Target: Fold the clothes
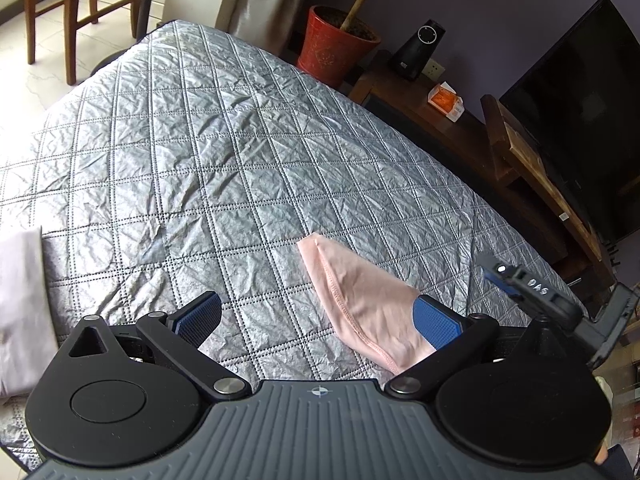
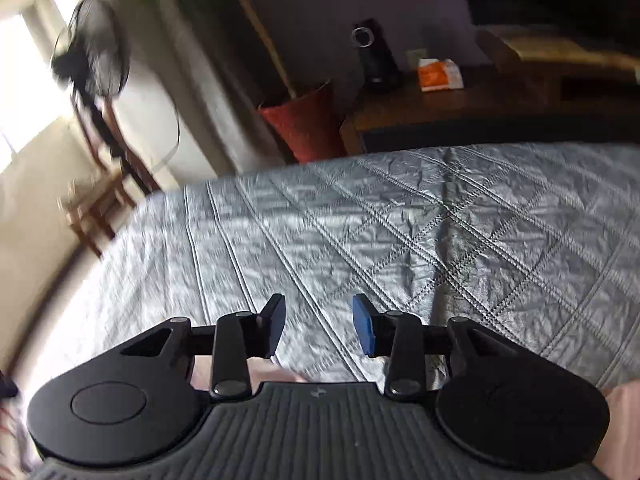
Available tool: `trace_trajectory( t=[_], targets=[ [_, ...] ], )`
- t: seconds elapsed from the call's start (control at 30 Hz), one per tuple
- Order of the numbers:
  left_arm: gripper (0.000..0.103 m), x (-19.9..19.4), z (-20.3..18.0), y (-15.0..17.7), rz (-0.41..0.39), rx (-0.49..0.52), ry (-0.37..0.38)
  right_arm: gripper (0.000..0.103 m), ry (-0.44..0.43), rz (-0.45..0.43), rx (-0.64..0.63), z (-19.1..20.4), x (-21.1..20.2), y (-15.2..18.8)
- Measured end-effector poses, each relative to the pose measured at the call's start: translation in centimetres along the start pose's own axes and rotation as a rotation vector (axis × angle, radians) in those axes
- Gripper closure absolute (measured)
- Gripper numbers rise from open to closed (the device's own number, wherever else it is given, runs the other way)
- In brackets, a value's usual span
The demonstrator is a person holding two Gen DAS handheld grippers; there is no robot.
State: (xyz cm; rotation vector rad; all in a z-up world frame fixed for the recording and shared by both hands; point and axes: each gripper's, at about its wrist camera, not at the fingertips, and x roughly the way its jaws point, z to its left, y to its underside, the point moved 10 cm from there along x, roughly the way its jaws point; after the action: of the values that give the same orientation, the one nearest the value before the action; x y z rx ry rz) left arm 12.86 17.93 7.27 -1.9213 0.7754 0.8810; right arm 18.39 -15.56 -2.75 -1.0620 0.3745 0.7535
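Blue-padded fingers of the left gripper (image 1: 318, 320) stand spread wide above a quilt (image 1: 208, 152), gripping nothing; its right pad lies against the edge of a pink garment (image 1: 360, 304) but does not pinch it. That garment, partly doubled along a stitched hem, rests flat on the quilt just ahead of the gripper. The right gripper (image 2: 319, 328), its view blurred, hovers over bare quilt with its jaws part-way apart and nothing between them. A pale cloth (image 1: 20, 304) lies at the quilt's left edge. Beyond stand a red pot (image 1: 332, 48), a speaker (image 1: 420, 48) and a dark screen (image 1: 580, 112). The fold appears to be between steps, with neither tool holding fabric. The next move likely calls for one gripper to close on a free edge of the garment and carry it over squarely, without dragging the layer beneath.
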Motion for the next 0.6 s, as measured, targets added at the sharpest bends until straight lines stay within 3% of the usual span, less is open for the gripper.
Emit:
trace_trajectory(
  t=[0.07,0.23,0.3,0.4,0.47,0.57,0.6],
  targets=[
    [0.000,0.0,0.1,0.0,0.000,-0.004,0.000,0.066,0.008,0.018,-0.080,1.1,0.3,0.1],
    [0.000,0.1,0.2,0.1,0.001,-0.007,-0.004,0.061,0.018,0.142,-0.453,6.5,2.2,4.7],
    [0.000,0.0,0.4,0.0,-0.001,-0.012,-0.008,0.055,0.052,0.181,-0.593,8.2,3.3,6.9],
    [0.000,-0.1,1.1,-0.2,-0.005,-0.029,-0.014,0.056,0.114,0.242,-0.746,8.9,4.9,9.6],
    [0.000,-0.2,1.5,-0.4,-0.010,-0.038,-0.017,0.056,0.123,0.246,-0.753,8.7,5.4,10.3],
    [0.000,-0.5,2.0,-0.6,-0.016,-0.049,-0.020,0.054,0.072,0.247,-0.641,7.5,5.4,10.0],
    [0.000,-0.5,2.0,-0.6,-0.016,-0.049,-0.020,0.063,0.047,0.250,-0.615,7.5,5.4,9.9]
  ],
)
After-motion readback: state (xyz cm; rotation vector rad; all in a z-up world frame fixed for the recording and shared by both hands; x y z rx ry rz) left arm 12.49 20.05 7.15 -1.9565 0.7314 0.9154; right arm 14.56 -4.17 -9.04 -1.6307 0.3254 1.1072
